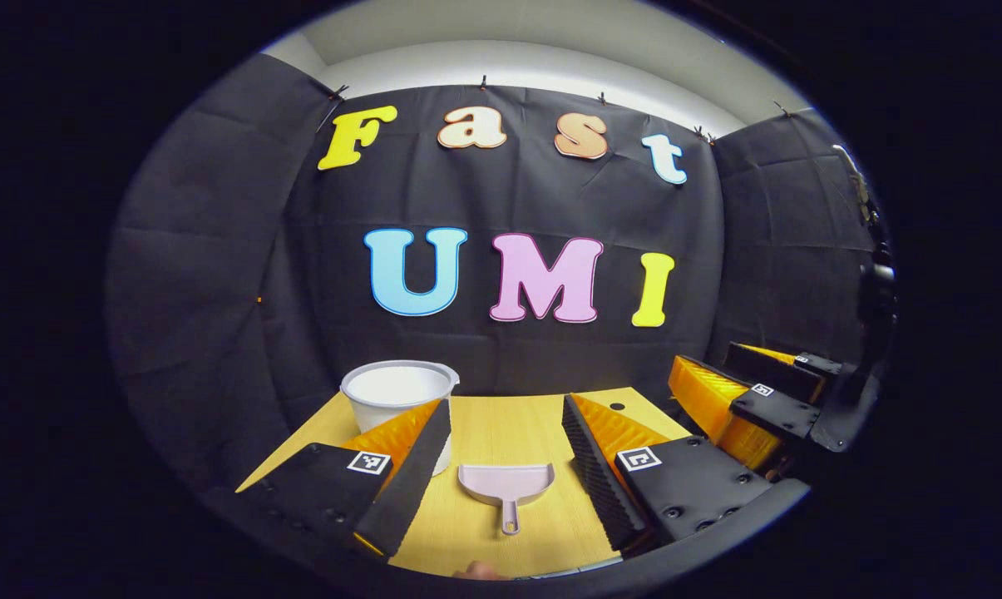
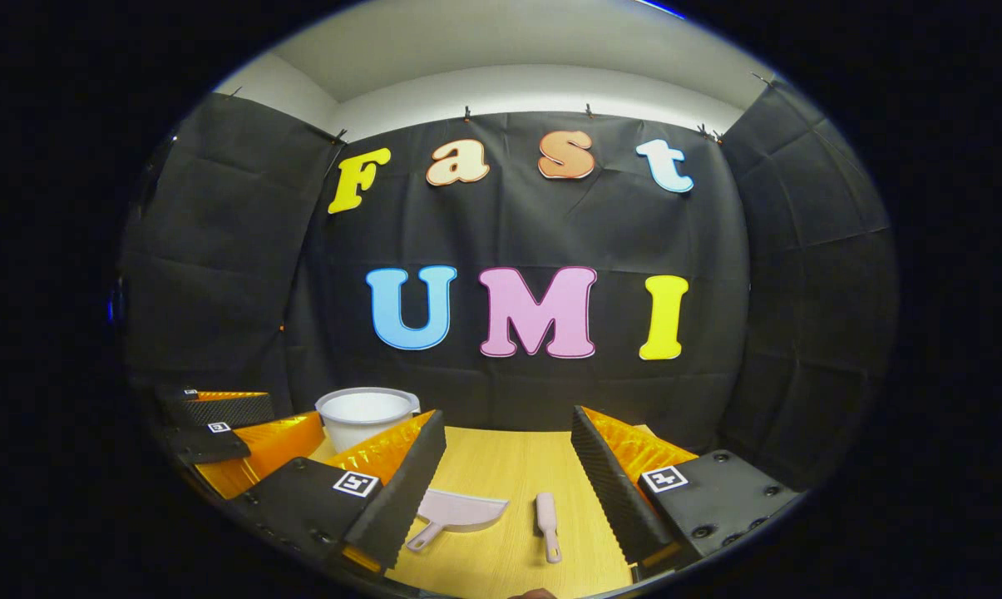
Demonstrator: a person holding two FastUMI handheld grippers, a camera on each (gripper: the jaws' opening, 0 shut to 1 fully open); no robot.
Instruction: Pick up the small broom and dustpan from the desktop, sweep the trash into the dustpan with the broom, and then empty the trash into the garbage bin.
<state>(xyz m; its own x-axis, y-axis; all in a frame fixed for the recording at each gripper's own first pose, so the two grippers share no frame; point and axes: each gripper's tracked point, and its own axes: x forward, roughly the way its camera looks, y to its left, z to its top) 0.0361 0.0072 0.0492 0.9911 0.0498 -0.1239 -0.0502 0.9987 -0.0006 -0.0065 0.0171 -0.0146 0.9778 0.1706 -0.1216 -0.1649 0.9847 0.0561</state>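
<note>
Dustpan [image 1: 506, 484] flat on the bench [image 1: 501, 433], bottom center of the left gripper view, handle toward the camera; broom [image 2: 547, 524] just right of it in the right gripper view. White bin [image 1: 397, 396] behind, left of center. Left tongs [image 1: 501, 466] and right tongs [image 2: 509, 482] both spread wide, grasping nothing. Best lowered straight over each handle, then pinched mid-handle.

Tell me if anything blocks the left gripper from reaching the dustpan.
Nothing visible does. The dustpan lies on bare desk straight ahead between the open left gripper fingers; the white bin stands off to the side.
</note>
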